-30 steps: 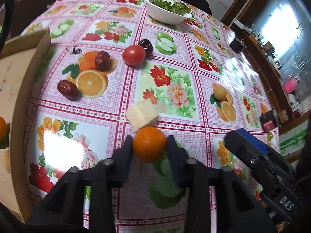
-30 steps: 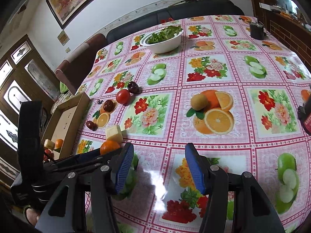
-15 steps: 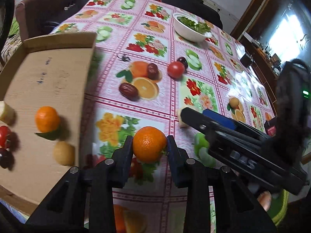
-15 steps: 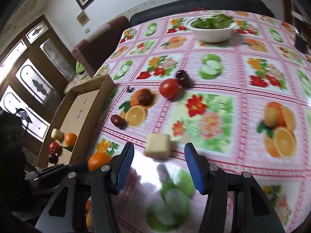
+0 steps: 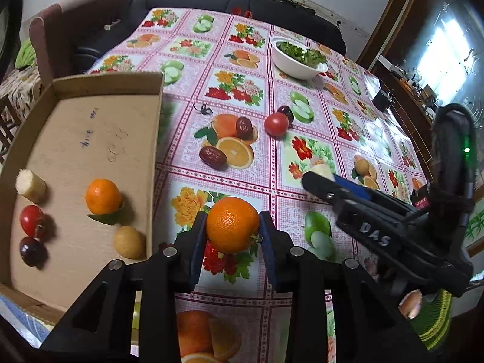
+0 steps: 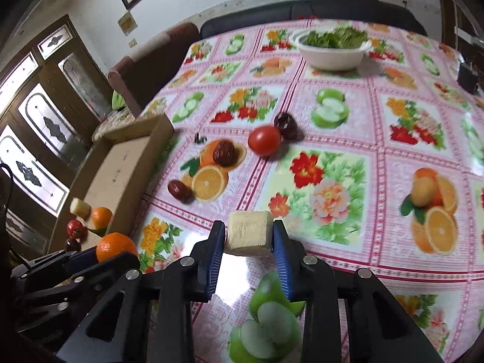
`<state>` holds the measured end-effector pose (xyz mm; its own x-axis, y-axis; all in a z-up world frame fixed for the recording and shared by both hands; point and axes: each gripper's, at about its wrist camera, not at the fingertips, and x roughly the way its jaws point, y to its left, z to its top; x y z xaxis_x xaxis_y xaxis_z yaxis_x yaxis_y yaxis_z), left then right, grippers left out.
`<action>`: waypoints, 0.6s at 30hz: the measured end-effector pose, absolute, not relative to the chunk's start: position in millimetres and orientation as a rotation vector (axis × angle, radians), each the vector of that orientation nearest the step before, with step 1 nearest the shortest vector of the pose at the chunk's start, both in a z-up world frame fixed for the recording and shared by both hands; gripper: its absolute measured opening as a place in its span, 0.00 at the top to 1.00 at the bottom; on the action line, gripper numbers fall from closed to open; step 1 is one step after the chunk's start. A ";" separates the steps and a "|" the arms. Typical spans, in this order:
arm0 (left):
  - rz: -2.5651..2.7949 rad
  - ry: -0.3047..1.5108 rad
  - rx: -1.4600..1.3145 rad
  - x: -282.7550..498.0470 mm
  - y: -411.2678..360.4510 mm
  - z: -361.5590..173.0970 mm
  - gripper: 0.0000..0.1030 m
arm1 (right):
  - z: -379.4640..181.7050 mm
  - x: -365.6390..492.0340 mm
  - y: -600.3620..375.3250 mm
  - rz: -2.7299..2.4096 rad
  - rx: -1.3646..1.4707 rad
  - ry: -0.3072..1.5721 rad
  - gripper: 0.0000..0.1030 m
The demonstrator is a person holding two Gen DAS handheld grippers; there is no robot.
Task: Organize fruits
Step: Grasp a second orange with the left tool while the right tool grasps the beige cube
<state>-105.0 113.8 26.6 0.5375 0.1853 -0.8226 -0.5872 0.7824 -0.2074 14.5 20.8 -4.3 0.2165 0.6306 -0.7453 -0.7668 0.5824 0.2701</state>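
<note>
My left gripper is shut on an orange, held above the tablecloth just right of the cardboard box. The box holds another orange, a tomato, a dark fruit, a yellowish fruit and a pale cane piece. My right gripper has its jaws closing on a pale yellow chunk that rests on the table, both blue pads against its sides. Left of it in the right wrist view, the left gripper carries the orange.
On the cloth lie a tomato, a dark plum, two dates and a small yellow-brown fruit. A white bowl of greens stands at the far side. A brown chair and dark sofa border the table.
My left gripper has risen and moved left toward the box with the orange. My right gripper has come forward to the pale chunk and narrowed its jaws onto it.
</note>
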 end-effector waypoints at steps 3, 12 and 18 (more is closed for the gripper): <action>0.498 0.879 -0.489 -108.5 115.5 33.7 0.70 | 8.9 11.7 17.1 0.984 -0.157 0.916 0.69; 0.569 0.853 -0.466 -127.2 128.2 46.8 0.70 | 31.4 -7.3 26.2 1.035 -0.155 0.875 0.69; 0.614 0.838 -0.467 -141.8 143.1 51.5 0.70 | 34.7 -17.6 38.5 1.060 -0.168 0.867 0.69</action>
